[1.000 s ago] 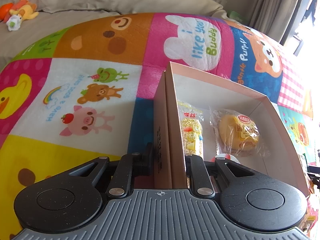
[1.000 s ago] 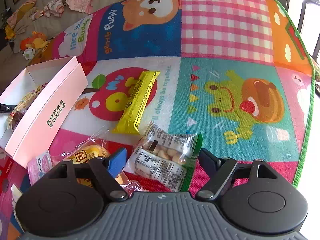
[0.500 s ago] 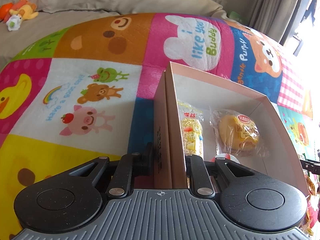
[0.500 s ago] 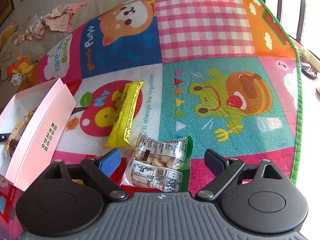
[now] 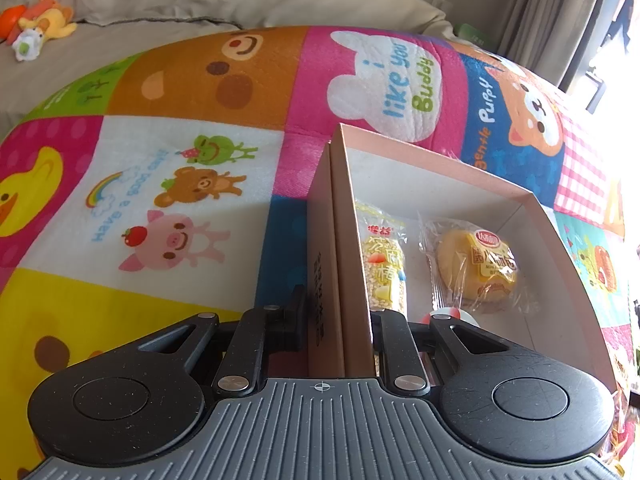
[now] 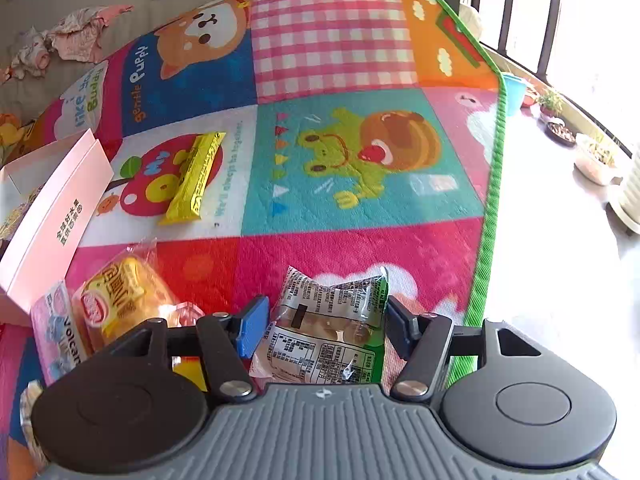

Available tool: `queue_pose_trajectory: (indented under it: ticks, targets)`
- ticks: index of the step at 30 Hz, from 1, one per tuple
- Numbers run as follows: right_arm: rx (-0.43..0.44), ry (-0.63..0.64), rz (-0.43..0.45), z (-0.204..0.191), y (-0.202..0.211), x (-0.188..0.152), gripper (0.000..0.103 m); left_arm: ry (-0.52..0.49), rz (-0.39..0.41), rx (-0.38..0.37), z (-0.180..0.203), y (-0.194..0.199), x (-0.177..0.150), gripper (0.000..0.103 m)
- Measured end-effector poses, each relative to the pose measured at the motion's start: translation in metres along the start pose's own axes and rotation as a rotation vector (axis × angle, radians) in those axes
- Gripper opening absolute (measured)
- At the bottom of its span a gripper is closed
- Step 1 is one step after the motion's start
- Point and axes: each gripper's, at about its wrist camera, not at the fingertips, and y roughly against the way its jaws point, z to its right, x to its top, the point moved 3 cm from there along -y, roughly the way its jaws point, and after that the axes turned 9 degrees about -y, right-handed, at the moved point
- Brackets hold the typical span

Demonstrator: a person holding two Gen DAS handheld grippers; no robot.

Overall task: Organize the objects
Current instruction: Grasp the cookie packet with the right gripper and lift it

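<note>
My left gripper [image 5: 340, 316] is shut on the near left wall of the pink box [image 5: 340, 216], which sits on the play mat. Inside the box lie a rice-puff bar [image 5: 386, 264] and a wrapped yellow cake [image 5: 476, 268]. My right gripper [image 6: 320, 320] is shut on a clear and green snack packet [image 6: 328, 328], pinched between its fingers and raised above the mat. The pink box also shows at the left of the right wrist view [image 6: 60, 216].
On the colourful play mat [image 6: 360, 168] lie a long yellow bar [image 6: 196, 176], a wrapped yellow cake [image 6: 120, 296] and a pink-blue packet [image 6: 60, 332] beside the box. The mat's green edge [image 6: 488, 216] runs on the right, with potted plants beyond. A sofa with soft toys [image 5: 36, 28] stands behind.
My right gripper has closed on the snack packet, lifted it off the mat and swung to the right. My left gripper has held still on the box wall.
</note>
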Motion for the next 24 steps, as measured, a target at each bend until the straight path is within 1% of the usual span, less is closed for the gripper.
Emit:
queue_pose_trajectory:
  ticks: [1,3,5,6,9,10,11,13,15,22,24]
  targets:
    - [0.029,-0.016,-0.002,0.001,0.011,-0.011,0.063,0.001,0.0,0.0,0.0,0.0,0.0,0.02]
    - [0.132,-0.03,-0.014,-0.004,0.033,-0.037,0.064,0.001,0.0,0.002,0.0,0.0,0.0,0.02]
    - [0.208,-0.025,-0.021,-0.015,0.051,-0.061,0.072,0.003,-0.002,0.002,0.0,0.0,0.0,0.02]
    - [0.239,-0.023,-0.025,-0.02,0.058,-0.072,0.076,0.003,-0.003,0.002,0.0,0.0,0.001,0.02]
    - [0.315,-0.009,-0.051,-0.037,0.068,-0.09,0.077,0.002,-0.009,0.003,-0.001,-0.001,0.001,0.02]
    - [0.326,0.014,-0.048,-0.042,0.071,-0.093,0.077,0.0,-0.011,0.004,0.0,-0.001,0.002,0.02]
    - [0.324,0.043,-0.035,-0.047,0.074,-0.094,0.077,-0.002,-0.013,0.006,0.0,-0.001,0.002,0.02]
    - [0.287,0.125,0.018,-0.054,0.082,-0.095,0.081,-0.004,-0.015,0.008,0.0,-0.001,0.002,0.02]
    - [0.252,0.17,0.056,-0.055,0.084,-0.091,0.084,-0.005,-0.016,0.007,0.0,-0.001,0.002,0.02]
    - [0.204,0.208,0.04,-0.054,0.064,-0.086,0.084,-0.009,-0.014,0.004,-0.001,-0.001,0.001,0.02]
    - [0.204,0.214,0.041,-0.055,0.059,-0.084,0.085,-0.008,-0.014,0.004,-0.001,-0.001,0.001,0.02]
